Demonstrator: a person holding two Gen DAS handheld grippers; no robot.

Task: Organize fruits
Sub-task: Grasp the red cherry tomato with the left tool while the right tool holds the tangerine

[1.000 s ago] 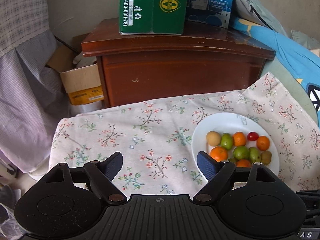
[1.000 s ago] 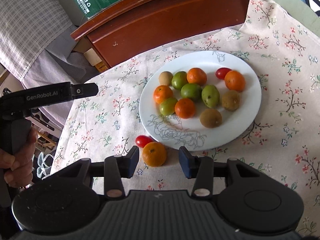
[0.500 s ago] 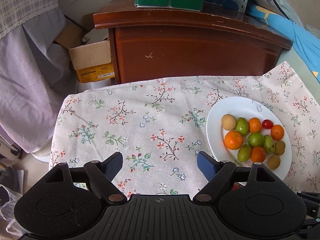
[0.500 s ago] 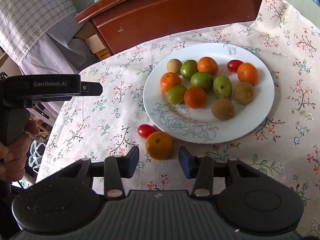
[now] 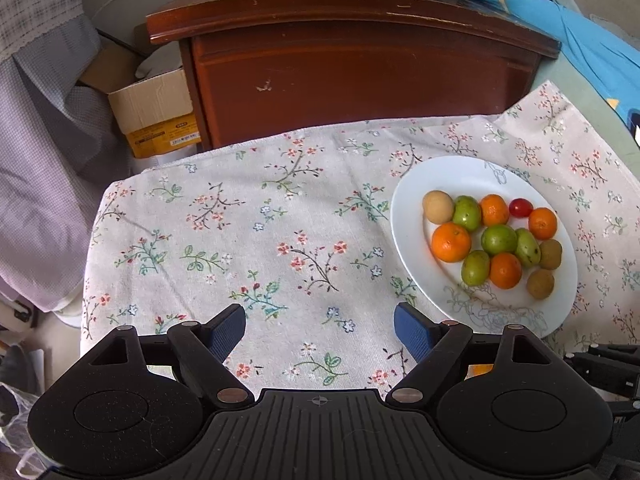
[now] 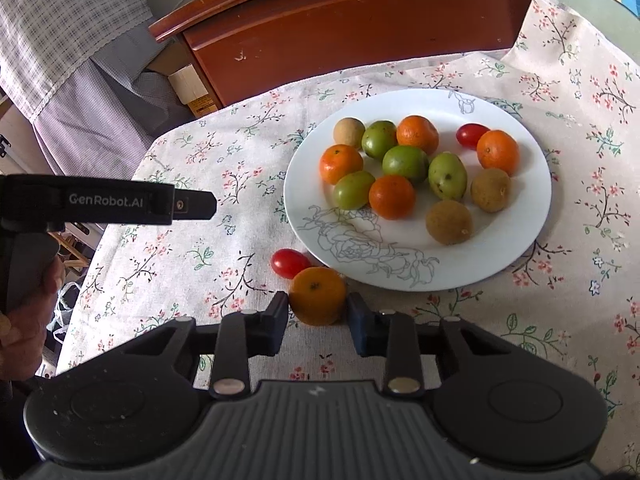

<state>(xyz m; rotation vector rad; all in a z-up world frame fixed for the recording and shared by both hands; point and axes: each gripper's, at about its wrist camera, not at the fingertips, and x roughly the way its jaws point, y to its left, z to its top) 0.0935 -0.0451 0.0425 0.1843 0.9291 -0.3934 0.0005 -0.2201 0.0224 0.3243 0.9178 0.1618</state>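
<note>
Floral tablecloth [image 6: 560, 340], white plate [image 6: 520, 216], loose tangerine [image 6: 318, 294], cherry tomato [image 6: 288, 263]

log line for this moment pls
right gripper: closing round loose orange on cloth | left gripper: open, empty | plate: not reached

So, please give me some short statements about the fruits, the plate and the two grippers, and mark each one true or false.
1. An orange lies on the cloth between the right gripper fingers. True; the jaws are closing on it.
2. A red tomato lies on the cloth beside that orange. True.
3. The plate holds only oranges. False; it also holds green fruits, brown fruits and a tomato.
4. The left gripper holds a green fruit. False; it is open with nothing between its fingers.
5. The plate is blue. False; it is white.
</note>
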